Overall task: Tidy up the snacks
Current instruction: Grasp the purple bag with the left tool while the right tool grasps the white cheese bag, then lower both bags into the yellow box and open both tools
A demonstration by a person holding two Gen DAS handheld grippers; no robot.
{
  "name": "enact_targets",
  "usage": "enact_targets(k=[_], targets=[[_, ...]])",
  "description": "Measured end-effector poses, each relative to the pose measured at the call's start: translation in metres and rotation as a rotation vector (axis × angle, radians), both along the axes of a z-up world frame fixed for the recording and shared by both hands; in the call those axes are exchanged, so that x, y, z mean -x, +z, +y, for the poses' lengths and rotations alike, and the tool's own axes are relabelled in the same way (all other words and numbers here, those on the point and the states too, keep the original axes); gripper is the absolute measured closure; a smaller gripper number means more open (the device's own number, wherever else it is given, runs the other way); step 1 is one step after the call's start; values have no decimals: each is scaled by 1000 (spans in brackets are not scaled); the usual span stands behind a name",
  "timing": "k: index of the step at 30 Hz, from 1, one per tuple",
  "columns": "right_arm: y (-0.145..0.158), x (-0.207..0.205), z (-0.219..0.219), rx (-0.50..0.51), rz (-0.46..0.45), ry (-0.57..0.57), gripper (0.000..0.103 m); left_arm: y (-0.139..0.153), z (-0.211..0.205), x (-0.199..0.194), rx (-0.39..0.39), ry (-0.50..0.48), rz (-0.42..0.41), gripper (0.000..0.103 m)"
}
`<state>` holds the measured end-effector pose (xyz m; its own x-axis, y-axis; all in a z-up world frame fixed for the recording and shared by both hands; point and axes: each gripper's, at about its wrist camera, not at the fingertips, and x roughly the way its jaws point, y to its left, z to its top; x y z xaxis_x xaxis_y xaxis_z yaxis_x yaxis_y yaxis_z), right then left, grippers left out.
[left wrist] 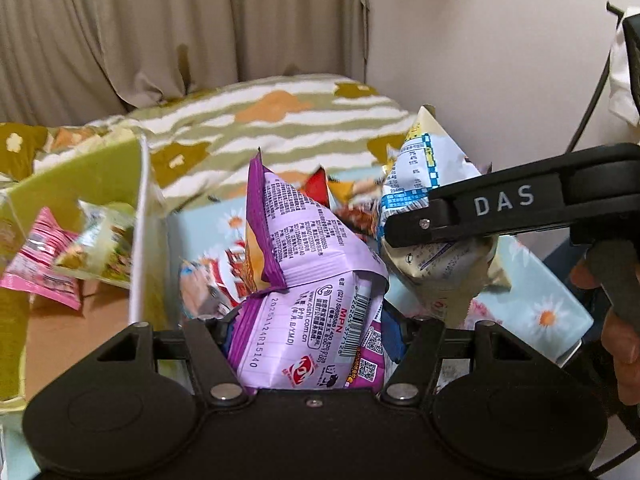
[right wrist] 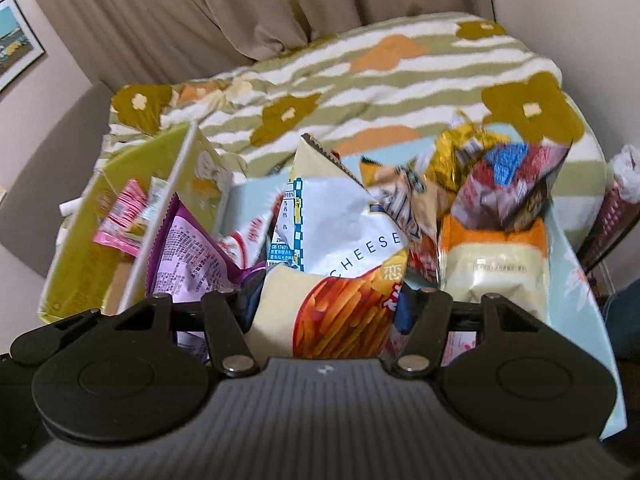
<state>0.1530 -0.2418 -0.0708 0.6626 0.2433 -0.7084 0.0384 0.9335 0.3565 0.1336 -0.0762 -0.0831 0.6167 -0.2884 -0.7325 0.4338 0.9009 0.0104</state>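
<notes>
In the left wrist view my left gripper (left wrist: 310,320) is shut on a purple snack bag (left wrist: 312,248), which stands upright between its fingers with the printed back showing. To its right my right gripper (left wrist: 416,232) reaches in from the side, and one black finger lies across a cream cheese-stick bag (left wrist: 416,168). The right wrist view shows that gripper (right wrist: 326,308) shut on the same cheese-stick bag (right wrist: 344,240), with the purple bag (right wrist: 184,256) to its left. Both bags hang above a light-blue daisy-print tray (left wrist: 532,300).
A green box (left wrist: 72,176) at the left holds a pink packet (left wrist: 40,264) and a green one. More snack bags (right wrist: 492,184) and an orange-and-cream packet (right wrist: 496,268) crowd the tray's right side (right wrist: 568,264). A flowered blanket (left wrist: 260,120) and curtains lie behind. A person's hand (left wrist: 624,344) shows at the right edge.
</notes>
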Motion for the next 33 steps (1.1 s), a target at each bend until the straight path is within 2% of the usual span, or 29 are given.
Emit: enact_targets(k=[9, 14, 18, 26, 33], targets=[[57, 8, 7, 6, -103, 122, 29, 54, 23, 22, 6, 148, -93, 35], [83, 5, 30, 8, -158, 198, 29, 85, 59, 26, 24, 255, -139, 35], [96, -3, 60, 6, -191, 236, 29, 98, 95, 20, 28, 315, -168, 35], [103, -32, 135, -8, -191, 276, 29, 98, 173, -18, 58, 399, -133, 35], [82, -67, 192, -12, -138, 280, 29, 61, 230, -65, 105, 400, -8, 35]])
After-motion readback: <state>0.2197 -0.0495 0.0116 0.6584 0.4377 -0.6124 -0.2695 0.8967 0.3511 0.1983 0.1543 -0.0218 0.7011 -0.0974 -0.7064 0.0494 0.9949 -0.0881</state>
